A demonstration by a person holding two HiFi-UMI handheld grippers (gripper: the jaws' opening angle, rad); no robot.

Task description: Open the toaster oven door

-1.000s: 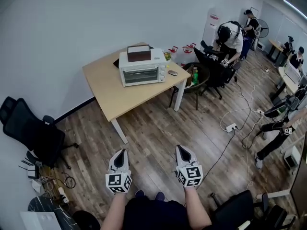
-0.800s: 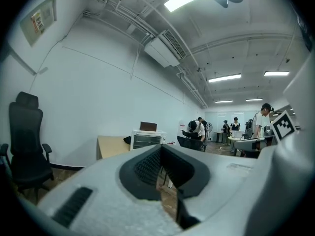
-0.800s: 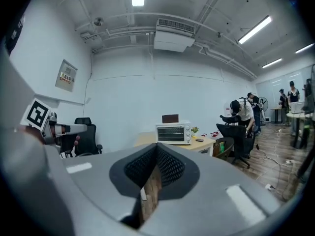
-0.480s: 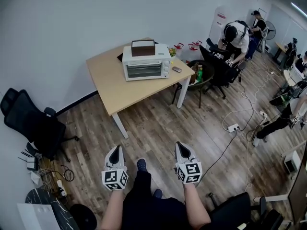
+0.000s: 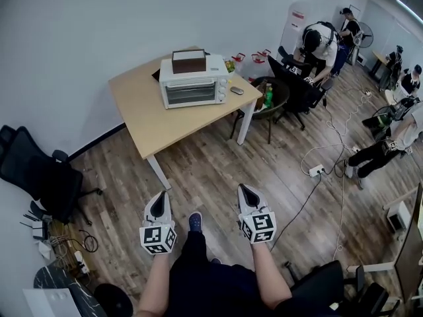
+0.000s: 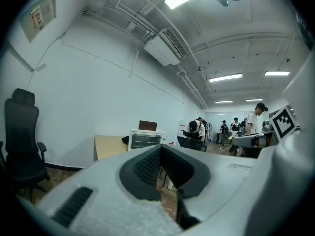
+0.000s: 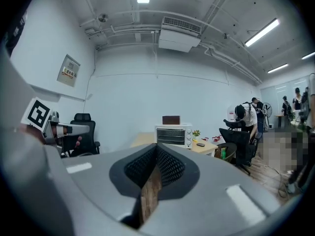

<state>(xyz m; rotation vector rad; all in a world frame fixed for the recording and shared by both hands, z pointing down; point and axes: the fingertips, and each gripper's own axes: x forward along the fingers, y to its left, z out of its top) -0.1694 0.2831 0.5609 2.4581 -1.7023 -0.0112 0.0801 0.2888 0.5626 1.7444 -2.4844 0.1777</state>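
Toaster oven (image 5: pixel 193 88): white with a glass front, standing toward the back of a light wooden table (image 5: pixel 155 127) set against the white wall (image 5: pixel 79 38). The door is shut and upright, and the knobs (image 5: pixel 223 88) run in a column at its right side. Brown box (image 5: pixel 189 61): resting on the oven's top. Small dark object (image 5: pixel 236 90): lying on the tabletop just beside the oven's right end, kind not discernible. Left gripper (image 5: pixel 159 200): white, with a marker cube (image 5: pixel 158 238) at its rear. It is held low over the plank floor (image 5: pixel 218 170) in front of the person's body, well apart from the table. Its jaws are closed tip to tip with nothing between them, and only floor shows through the slit beneath the pads. Right gripper (image 5: pixel 244 191): same build, level with the left and near it, likewise well apart from the oven, jaws pressed together and empty. Both grippers point roughly toward the table, and the oven appears small and distant beyond the jaw tips in both gripper views. Shoe (image 5: pixel 195 221): dark blue, on the floor between the two grippers. Black office chair (image 5: pixel 36 174): by the wall, left of the table. Second black chair (image 5: pixel 301 88) and several persons (image 5: pixel 317 45): right rear of the room. White power strip (image 5: pixel 318 171): on the floor at right.
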